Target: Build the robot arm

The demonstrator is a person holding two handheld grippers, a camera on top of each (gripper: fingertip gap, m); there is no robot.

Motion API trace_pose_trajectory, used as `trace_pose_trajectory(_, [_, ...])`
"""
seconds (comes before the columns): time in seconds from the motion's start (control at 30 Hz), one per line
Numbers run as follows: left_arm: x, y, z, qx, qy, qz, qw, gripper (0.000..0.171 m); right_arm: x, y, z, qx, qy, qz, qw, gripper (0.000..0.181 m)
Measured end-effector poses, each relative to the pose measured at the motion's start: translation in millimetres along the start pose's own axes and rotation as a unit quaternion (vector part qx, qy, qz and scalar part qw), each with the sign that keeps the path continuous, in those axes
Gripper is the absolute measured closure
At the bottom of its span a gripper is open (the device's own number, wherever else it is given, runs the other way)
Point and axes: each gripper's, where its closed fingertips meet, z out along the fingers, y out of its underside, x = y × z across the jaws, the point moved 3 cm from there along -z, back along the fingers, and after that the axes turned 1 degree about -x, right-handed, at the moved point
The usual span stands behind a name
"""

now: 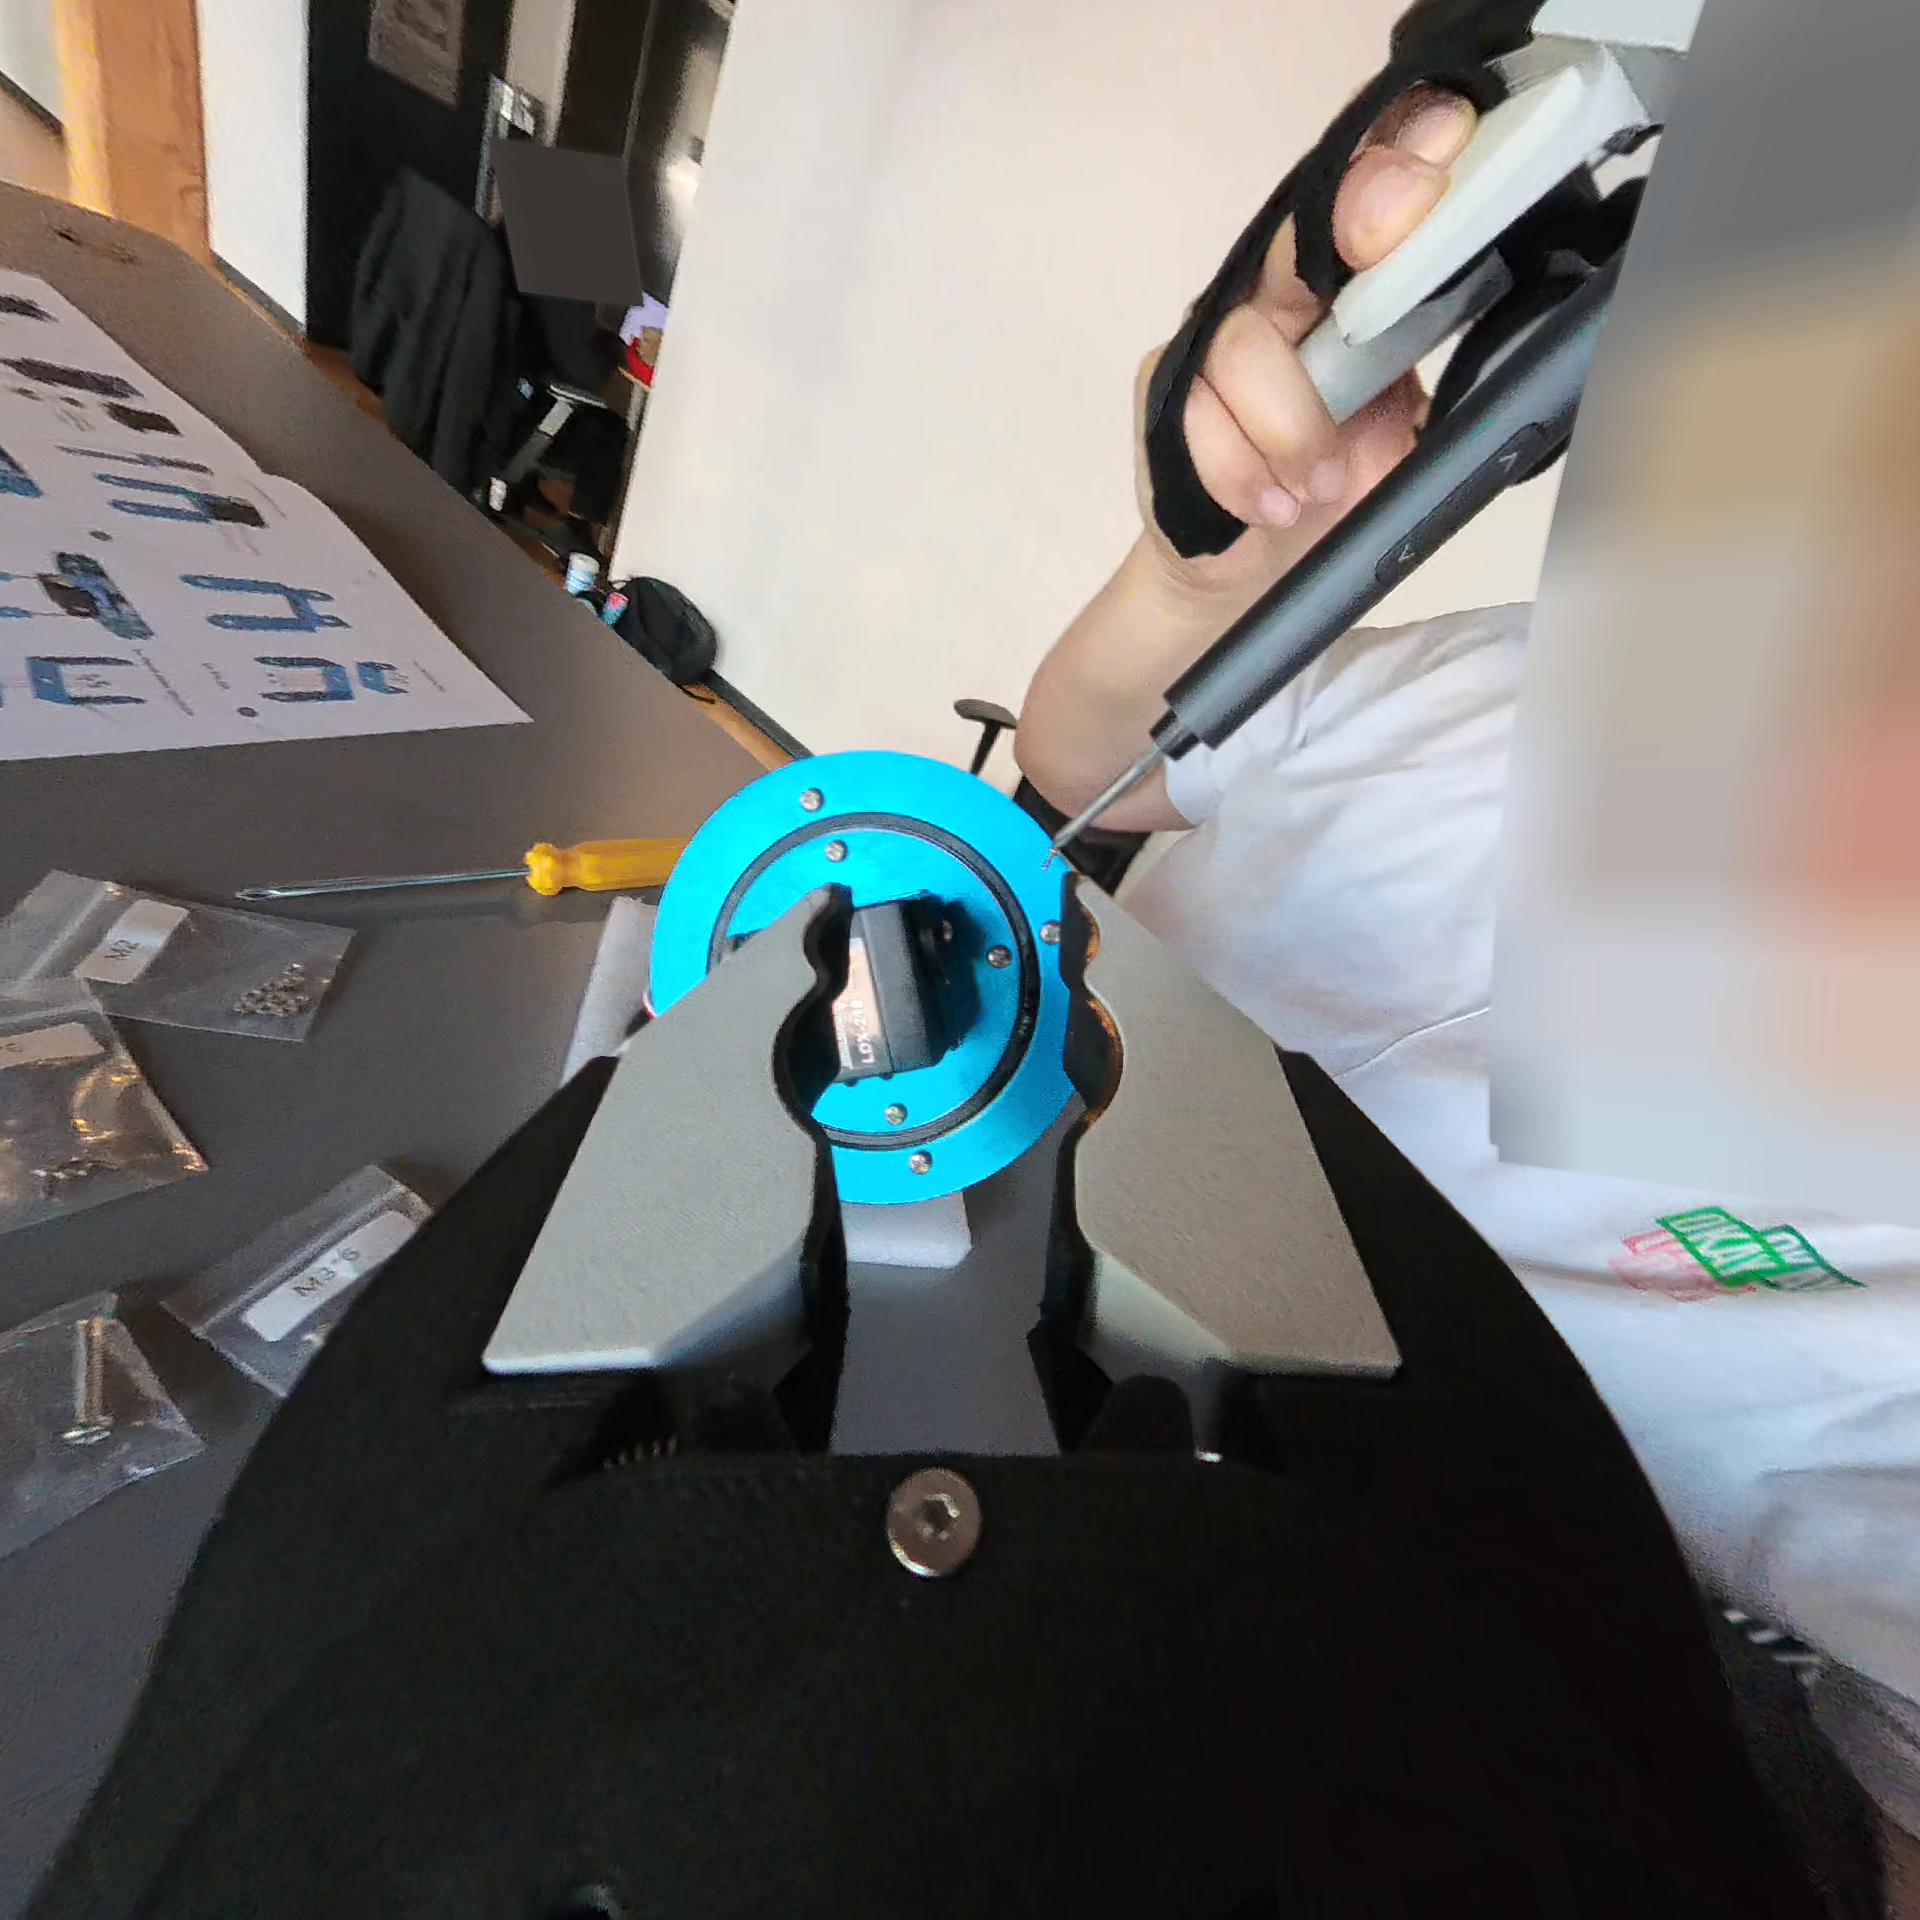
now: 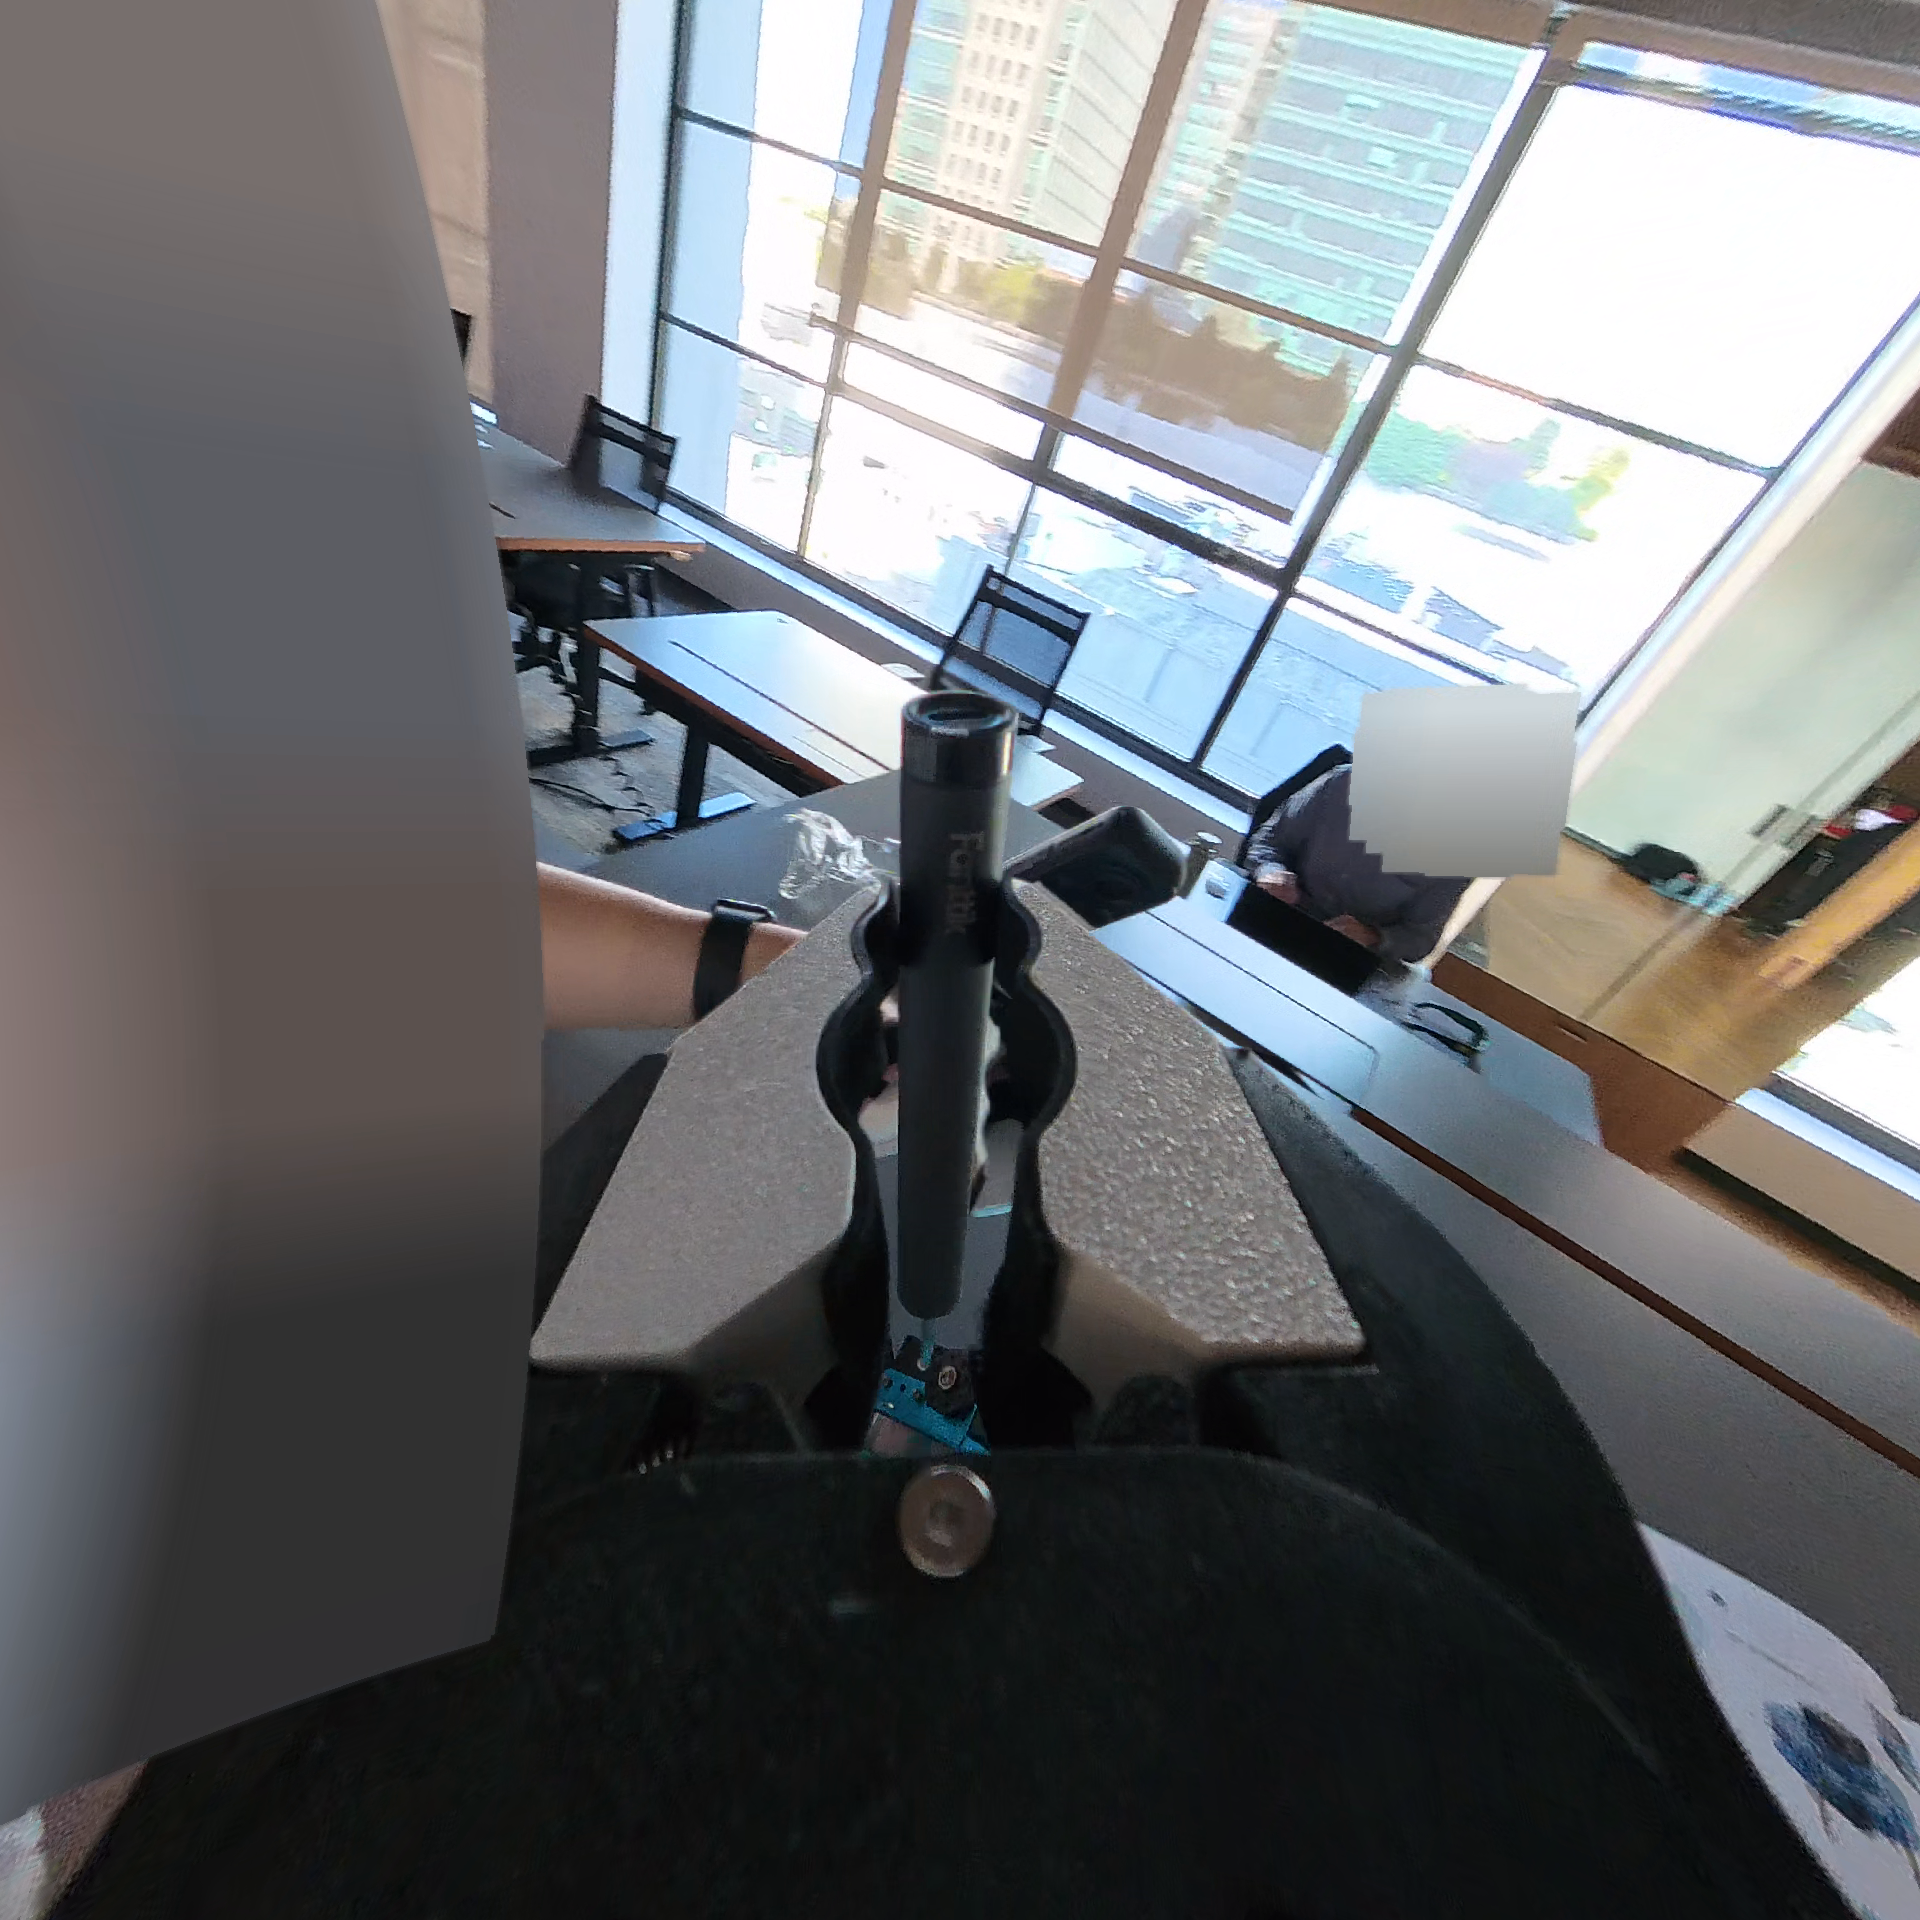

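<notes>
1. Left gripper (image 1: 951, 914): fingers clamped across one side of the blue ring (image 1: 868, 987), one finger inside the opening, one outside the rim.
2. Ring: upright on a white block (image 1: 904, 1231) on the grey bench (image 1: 416, 997); a black servo (image 1: 883, 997) shows through it.
3. Right gripper (image 2: 948, 925): clamped on a dark electric screwdriver (image 2: 945, 997), whose bit tip meets the ring's upper right edge.
4. Nearby on the bench: yellow screwdriver (image 1: 592, 864), bagged screws (image 1: 197, 961), printed sheet (image 1: 187, 582).

The dark grey counter (image 1: 436, 790) carries a white printed sheet (image 1: 208, 582), a yellow-handled screwdriver (image 1: 468, 875), several clear bags of small hardware (image 1: 197, 961) near its left edge, and a white block (image 1: 904, 1231) under a blue ring.
</notes>
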Motion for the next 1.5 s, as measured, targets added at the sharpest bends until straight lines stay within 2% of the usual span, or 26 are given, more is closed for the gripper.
trace_pose_trajectory(0.03, [0,2,1,-0.006,0.003,-0.005,1.000,0.133,-3,1,0,-0.002,0.016,-0.008,1.000,0.166])
trace_pose_trajectory(0.17, [-6,11,2,-0.018,-0.019,0.003,1.000,0.132,-10,2,-3,-0.019,0.084,-0.042,0.995,0.166])
trace_pose_trajectory(0.43, [-9,14,4,-0.007,0.000,-0.025,1.000,0.130,-19,3,6,-0.036,0.140,-0.079,0.986,0.166])
trace_pose_trajectory(0.73, [-12,21,13,-0.017,0.001,-0.033,0.999,0.136,-19,16,16,-0.058,0.149,-0.074,0.984,0.165])
trace_pose_trajectory(1.0, [-16,25,16,-0.016,0.011,-0.069,0.997,0.132,-21,20,20,-0.072,0.157,-0.093,0.981,0.165])
trace_pose_trajectory(1.13, [-19,22,14,-0.007,-0.002,-0.060,0.998,0.130,-23,20,23,-0.073,0.152,-0.093,0.981,0.165])
trace_pose_trajectory(1.23, [-21,17,11,-0.001,-0.030,-0.035,0.999,0.117,-23,19,24,-0.075,0.157,-0.104,0.979,0.166])
trace_pose_trajectory(1.33, [-12,4,8,0.013,-0.052,0.021,0.998,0.112,-24,19,25,-0.073,0.154,-0.102,0.980,0.166])
trace_pose_trajectory(1.43, [11,-7,6,-0.006,-0.066,0.109,0.992,0.116,-23,19,24,-0.071,0.151,-0.098,0.981,0.165])
trace_pose_trajectory(1.5, [25,-13,4,-0.029,-0.098,0.181,0.978,0.120,-22,17,23,-0.068,0.150,-0.095,0.982,0.165])
